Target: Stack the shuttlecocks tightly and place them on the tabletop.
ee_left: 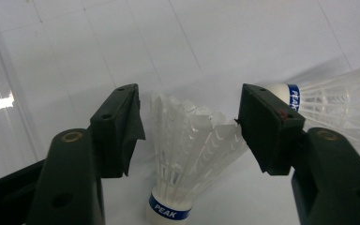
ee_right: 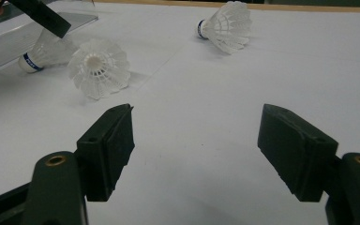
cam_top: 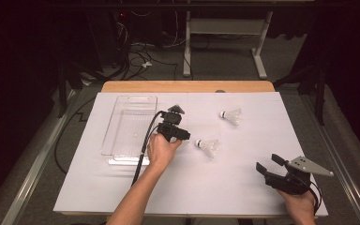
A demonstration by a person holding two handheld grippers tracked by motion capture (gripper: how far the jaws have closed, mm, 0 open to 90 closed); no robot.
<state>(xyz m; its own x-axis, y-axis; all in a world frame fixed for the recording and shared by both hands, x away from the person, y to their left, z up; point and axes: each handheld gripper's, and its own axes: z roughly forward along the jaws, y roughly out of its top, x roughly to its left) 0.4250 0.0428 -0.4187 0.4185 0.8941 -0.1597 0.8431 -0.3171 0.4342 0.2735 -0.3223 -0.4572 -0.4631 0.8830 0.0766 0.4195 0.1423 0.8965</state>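
Note:
Three white feather shuttlecocks with blue-banded cork heads lie on the white table sheet. One shuttlecock [ee_left: 187, 154] lies between the jaws of my left gripper [ee_left: 190, 110], cork toward the camera. The jaws stand open around its feathers with a gap on the left side. The same shuttlecock [ee_right: 37, 54] lies beside the tray under a left finger [ee_right: 42, 14]. In the high view my left gripper [cam_top: 176, 133] covers it. A second shuttlecock [cam_top: 208, 146] [ee_left: 328, 98] [ee_right: 98, 68] lies just to the right. The third shuttlecock [cam_top: 231, 115] [ee_right: 227, 26] lies farther back. My right gripper [cam_top: 267, 161] [ee_right: 197, 117] rests open near the front right, holding nothing.
A clear plastic tray [cam_top: 129, 124] [ee_left: 0, 103] [ee_right: 9, 42] lies on the left part of the sheet, close beside the left gripper. The left gripper's cable [cam_top: 143, 145] trails across the tray's front edge. Table legs and cables stand on the floor behind the table.

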